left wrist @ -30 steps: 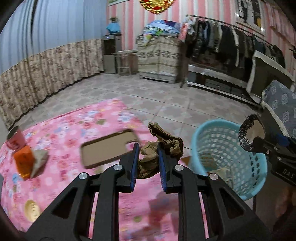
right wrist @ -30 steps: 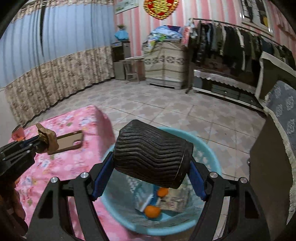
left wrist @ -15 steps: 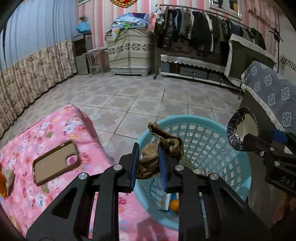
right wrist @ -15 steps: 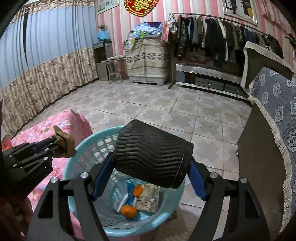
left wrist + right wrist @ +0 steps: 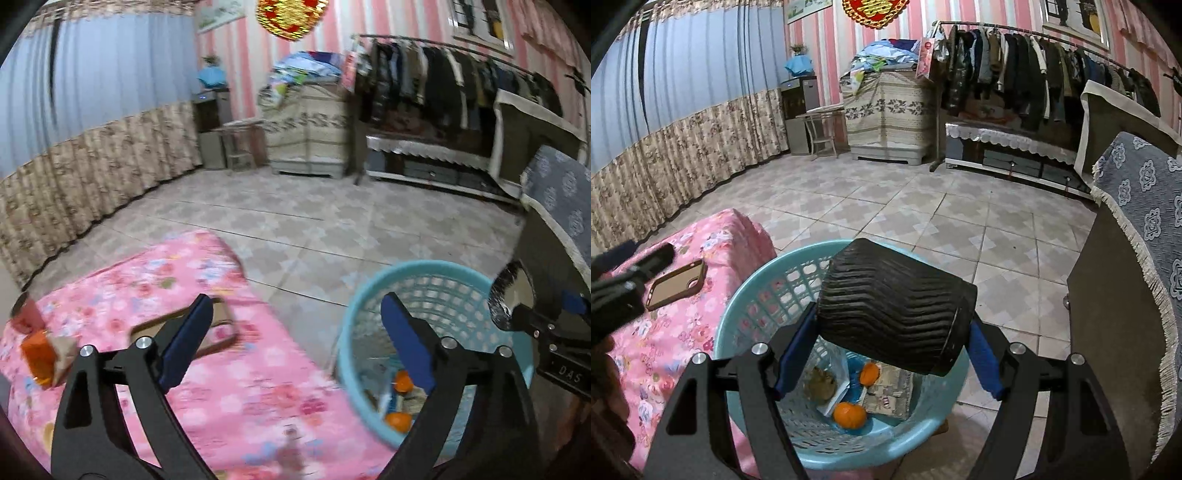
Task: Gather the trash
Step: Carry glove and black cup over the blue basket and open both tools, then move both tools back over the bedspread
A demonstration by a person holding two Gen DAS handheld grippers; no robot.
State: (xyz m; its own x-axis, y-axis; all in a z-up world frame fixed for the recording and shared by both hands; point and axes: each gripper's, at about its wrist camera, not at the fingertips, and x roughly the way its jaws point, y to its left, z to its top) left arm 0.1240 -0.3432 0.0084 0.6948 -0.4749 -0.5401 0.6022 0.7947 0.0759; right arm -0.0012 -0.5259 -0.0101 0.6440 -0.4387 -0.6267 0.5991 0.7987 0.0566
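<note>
A: Far left edge of the pink floral cloth (image 5: 229, 391): an orange packet (image 5: 37, 356), glossy, crumpled, not yet collected. A brown phone case (image 5: 676, 283), smooth and flat, lies near the cloth's right edge.

B: Left gripper (image 5: 295, 339)?

A: Jaws opening wide, nothing between them.

B: The basket (image 5: 746, 295)?

A: Teal plastic lattice, just off the cloth's right edge. Brown wad (image 5: 820, 382), oranges (image 5: 849, 413), paper inside.

B: Right gripper (image 5: 886, 354)?

A: Clamped on a black ribbed cup (image 5: 892, 312), tipped over the basket, likely for dropping.
</note>
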